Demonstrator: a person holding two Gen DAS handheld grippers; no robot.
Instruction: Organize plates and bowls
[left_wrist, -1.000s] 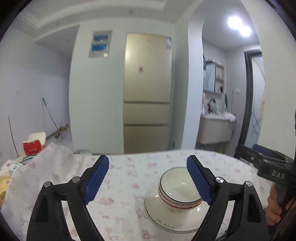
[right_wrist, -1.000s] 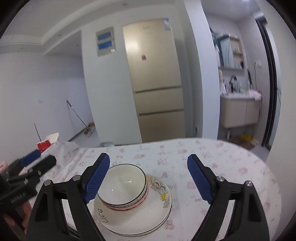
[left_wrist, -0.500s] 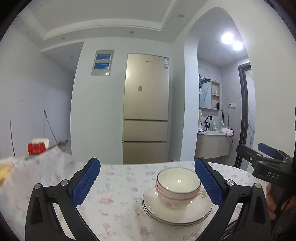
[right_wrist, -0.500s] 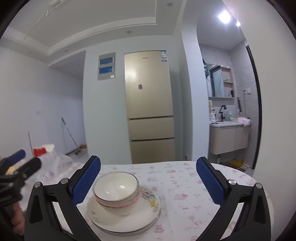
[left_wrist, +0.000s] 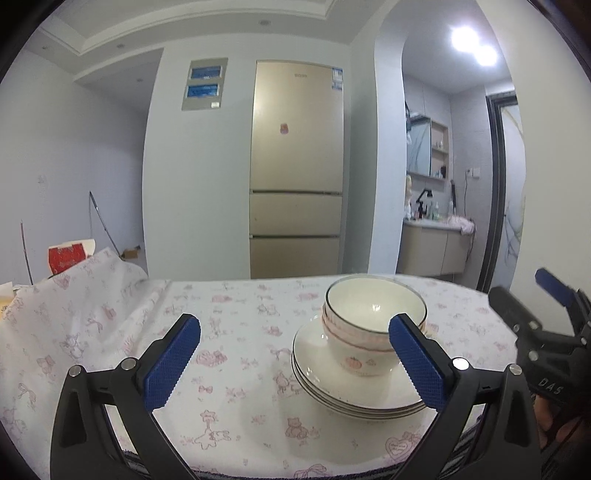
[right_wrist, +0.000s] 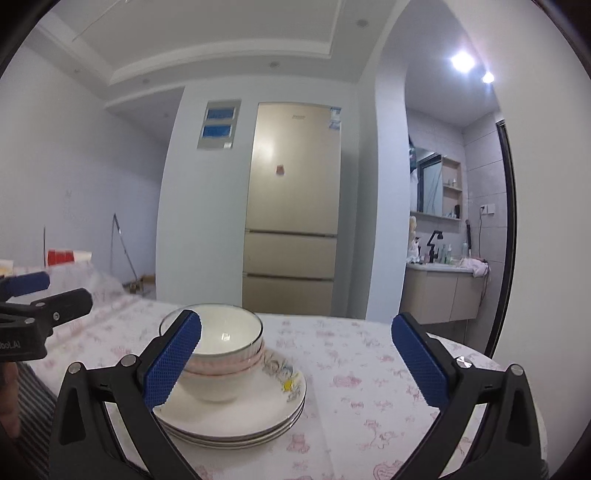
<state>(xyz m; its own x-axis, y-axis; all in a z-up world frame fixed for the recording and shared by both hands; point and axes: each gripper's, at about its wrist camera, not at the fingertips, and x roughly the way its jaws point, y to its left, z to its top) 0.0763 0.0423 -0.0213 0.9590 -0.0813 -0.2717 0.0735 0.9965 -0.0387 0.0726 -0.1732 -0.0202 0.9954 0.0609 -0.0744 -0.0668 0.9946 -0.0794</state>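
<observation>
We hold both tongs, left (left_wrist: 293, 363) and right (right_wrist: 295, 363), spread wide, empty, flanking bowls (left_wrist: 373, 325) nested on plates (left_wrist: 332, 384). Next: grip top bowl rim gently.

bare tablecloth (left_wrist: 240, 332) left of stacked bowls (left_wrist: 373, 325) (plates (left_wrist: 354, 391) beneath)

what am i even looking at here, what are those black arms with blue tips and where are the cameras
No robot here: a person holds a hand-held gripper in each hand, and each carries a wide-angle camera looking along its own two fingers. One picture is from the left gripper, the other from the right gripper. The blue parts are grip pads. Each gripper also shows at the edge of the other's picture. On the flowered tablecloth sits a stack of plates with nested bowls on top. Both grippers' jaws have just been opening; they stand wide and hold nothing. Behind is a fridge.
</observation>
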